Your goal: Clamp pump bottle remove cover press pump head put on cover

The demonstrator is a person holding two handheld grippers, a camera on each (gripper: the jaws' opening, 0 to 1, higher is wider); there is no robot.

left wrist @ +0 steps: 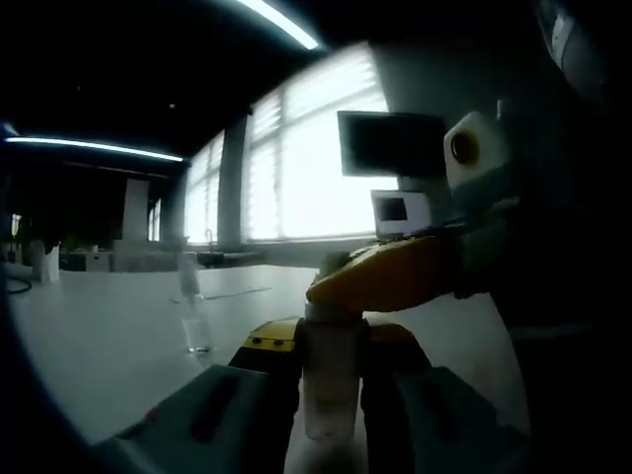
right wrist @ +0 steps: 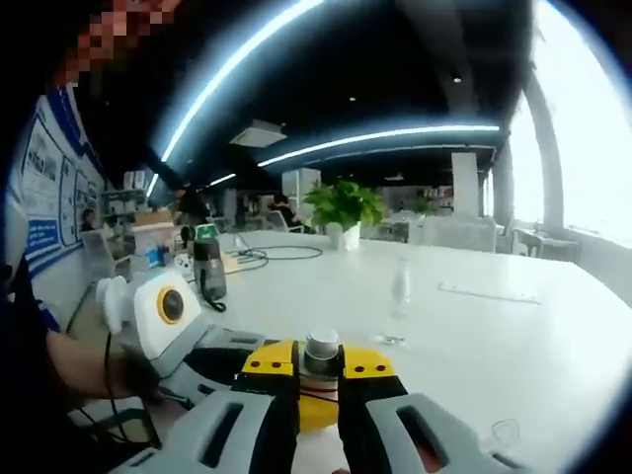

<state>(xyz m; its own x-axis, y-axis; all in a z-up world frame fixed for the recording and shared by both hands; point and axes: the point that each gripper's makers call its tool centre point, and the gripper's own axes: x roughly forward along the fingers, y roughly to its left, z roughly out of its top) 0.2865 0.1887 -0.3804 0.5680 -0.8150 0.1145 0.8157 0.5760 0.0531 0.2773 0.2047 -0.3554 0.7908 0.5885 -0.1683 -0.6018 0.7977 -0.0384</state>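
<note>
The left gripper (left wrist: pixel 331 360) has its fingers (left wrist: pixel 272 346) closed on the bottle (left wrist: pixel 331 385). The right gripper (right wrist: pixel 319 367) fingers pinch its pump head (right wrist: pixel 321 348).

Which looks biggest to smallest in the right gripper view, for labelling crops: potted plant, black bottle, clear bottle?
1. potted plant
2. black bottle
3. clear bottle
All stand at different depths on the white table, so true sizes stay unsure.

Open-plan office interior: long white table (right wrist: pixel 513 346), dark ceiling with linear light strips (right wrist: pixel 375 138), bright blinded windows (left wrist: pixel 306 158), potted plant (right wrist: pixel 344 205), wall posters (right wrist: pixel 44 197) and a monitor (left wrist: pixel 390 143).
</note>
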